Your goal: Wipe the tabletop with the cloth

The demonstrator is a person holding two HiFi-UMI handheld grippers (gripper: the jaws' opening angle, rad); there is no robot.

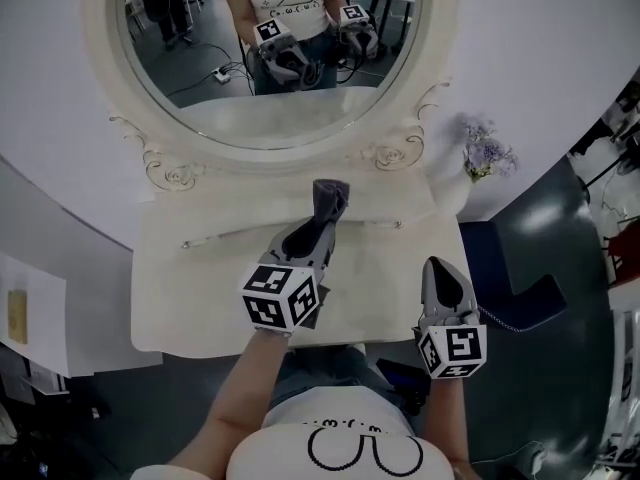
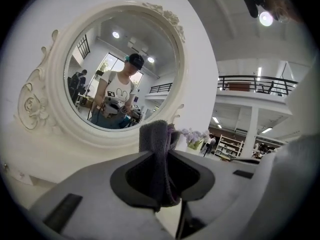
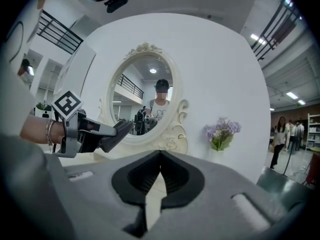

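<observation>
Below the oval mirror [image 1: 300,118], over the cream counter [image 1: 200,288], the following are noted.

Left tongs [image 1: 318,226]: closed on the cloth [image 1: 330,198], a dark grey folded piece pinched between both pads. Its free end stands up past the tips (the left gripper view shows the fold running deep into the jaw hollow). They reach toward the mirror's lower frame, and from the right gripper view the cloth sits level with that frame's bottom edge and appears clear of the counter.

Right tongs [image 1: 437,266]: closed on nothing, jaw tips meeting. They are to the right of the left tongs and farther back from the mirror, near the counter's front right corner.

Purple flowers [image 1: 487,153]: a small bunch just right of the mirror's frame, against the white wall.

Mirror glass: reflects the person and both tongs.
</observation>
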